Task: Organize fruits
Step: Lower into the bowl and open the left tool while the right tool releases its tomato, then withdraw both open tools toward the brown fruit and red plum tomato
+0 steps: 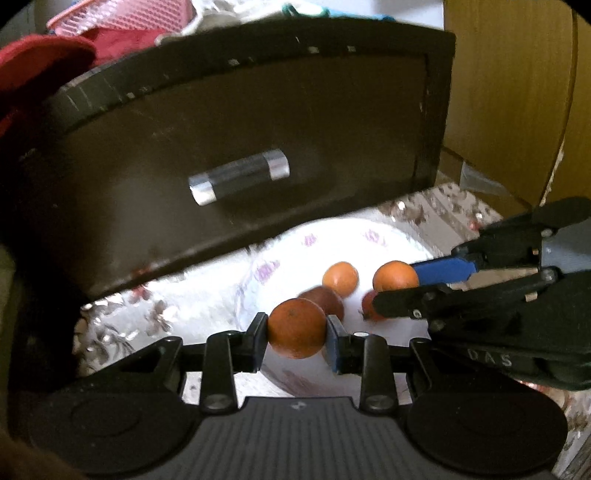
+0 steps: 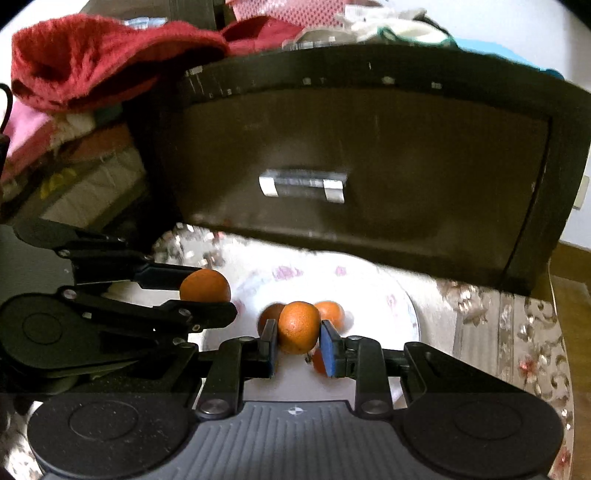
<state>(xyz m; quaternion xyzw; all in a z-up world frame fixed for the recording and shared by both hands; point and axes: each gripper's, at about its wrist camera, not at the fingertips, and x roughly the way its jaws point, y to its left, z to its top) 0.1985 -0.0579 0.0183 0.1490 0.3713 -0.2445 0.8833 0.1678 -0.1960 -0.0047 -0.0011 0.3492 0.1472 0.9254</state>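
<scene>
1. The left gripper [image 1: 297, 328] is clamped on an orange [image 1: 296, 328], one pad against each side of the fruit, which hangs clear above the near rim of the plate [image 1: 391, 240].
2. The right gripper [image 2: 298, 338] grips a second orange [image 2: 298, 326] the same way, pads pressed to both flanks, over the near half of the plate.
3. Each gripper shows in the other's view: the right one [image 1: 402, 284] comes in from the right edge with its fruit [image 1: 395, 276] at the fingertips, and the left one [image 2: 207, 291] comes in from the left edge with its fruit [image 2: 205, 285] between its fingers.
4. The two grippers are side by side, near each other and apart.
5. On the white, flower-printed plate lie more fruits: in the left view a loose orange [image 1: 340, 278], a darker reddish fruit [image 1: 325, 301] just behind the held orange, and a small red one [image 1: 369, 306] partly hidden under the right gripper's lower finger.
6. The plate rests on a patterned cloth [image 2: 517, 332].
7. Behind the plate stands a dark drawer front [image 1: 258, 122] with a bar handle [image 1: 238, 176], silver at both ends; its lower edge overhangs the plate's far rim.
8. Above the drawer front are heaped clothes, among them a red knit [image 2: 92, 59] and a pink mesh basket [image 1: 122, 16].
9. A wooden panel [image 1: 509, 92] stands to the right of the drawer.
</scene>
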